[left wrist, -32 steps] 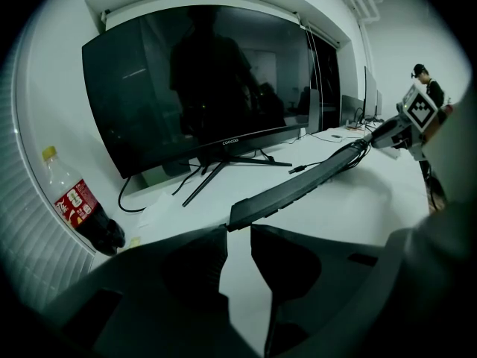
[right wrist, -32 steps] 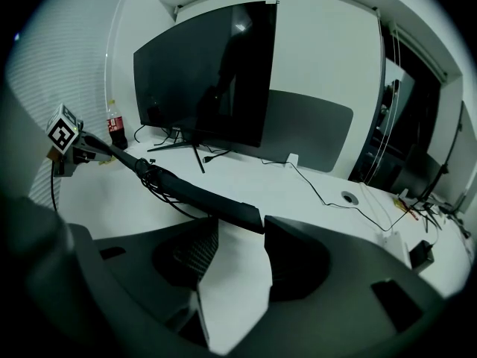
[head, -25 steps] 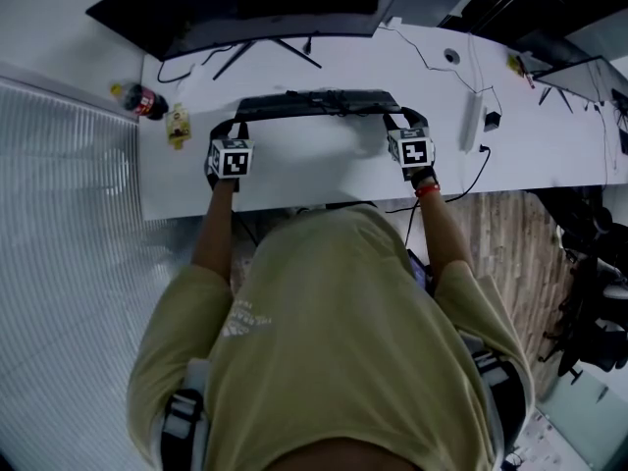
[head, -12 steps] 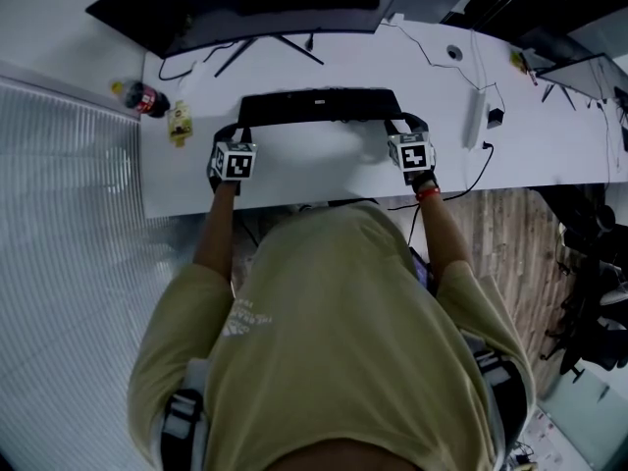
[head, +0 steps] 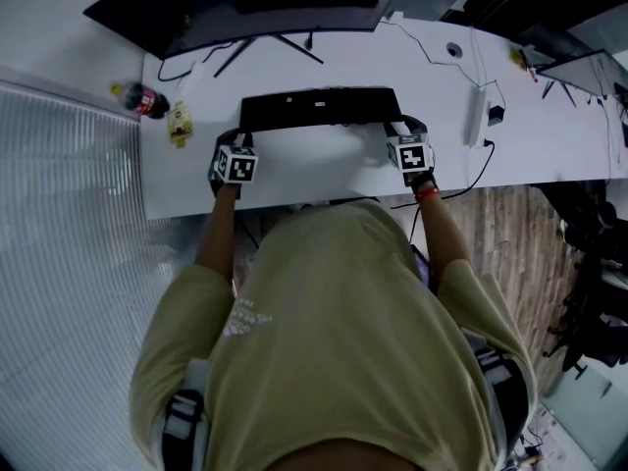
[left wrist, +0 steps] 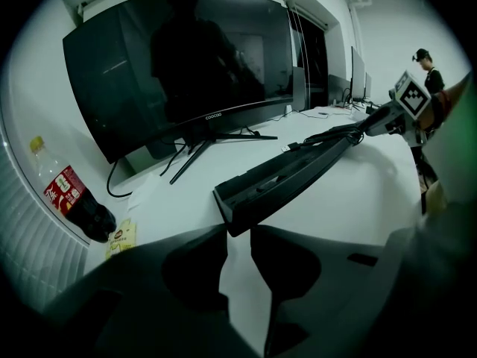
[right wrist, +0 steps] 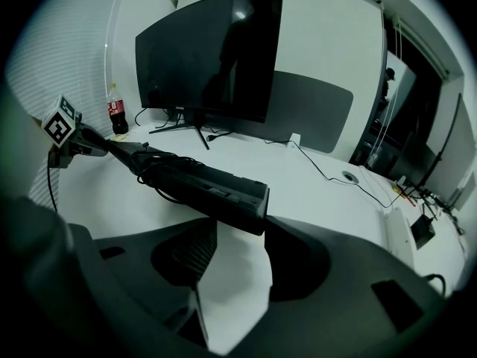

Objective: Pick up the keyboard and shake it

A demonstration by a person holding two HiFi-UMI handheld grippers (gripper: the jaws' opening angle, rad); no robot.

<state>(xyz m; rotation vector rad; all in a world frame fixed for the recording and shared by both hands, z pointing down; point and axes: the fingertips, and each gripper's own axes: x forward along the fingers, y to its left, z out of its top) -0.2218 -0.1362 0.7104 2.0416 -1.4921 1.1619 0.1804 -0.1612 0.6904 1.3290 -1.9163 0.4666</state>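
Closest to us, the left gripper (left wrist: 238, 233) is pinched on the left end of the keyboard (head: 319, 109). The tips of its narrowly set jaws sit on either side of that end's corner. The right gripper (right wrist: 240, 230) stands wider, and the keyboard's right end fills the gap between its jaws, so we judge it gripped there too.

The keyboard's long axis runs straight across from one gripper to the other, parallel to the near edge of the desk (head: 324, 170). Neither hand is nearer, so any shake has to move both ends together.

In the gripper views the keyboard is tipped with its underside towards us and a cable (right wrist: 153, 171) is looped round it. We cannot tell whether its far edge rests on the desk. The keys are hidden. Beyond stand the monitor (head: 245, 8) and, far left, a bottle (head: 140, 99).
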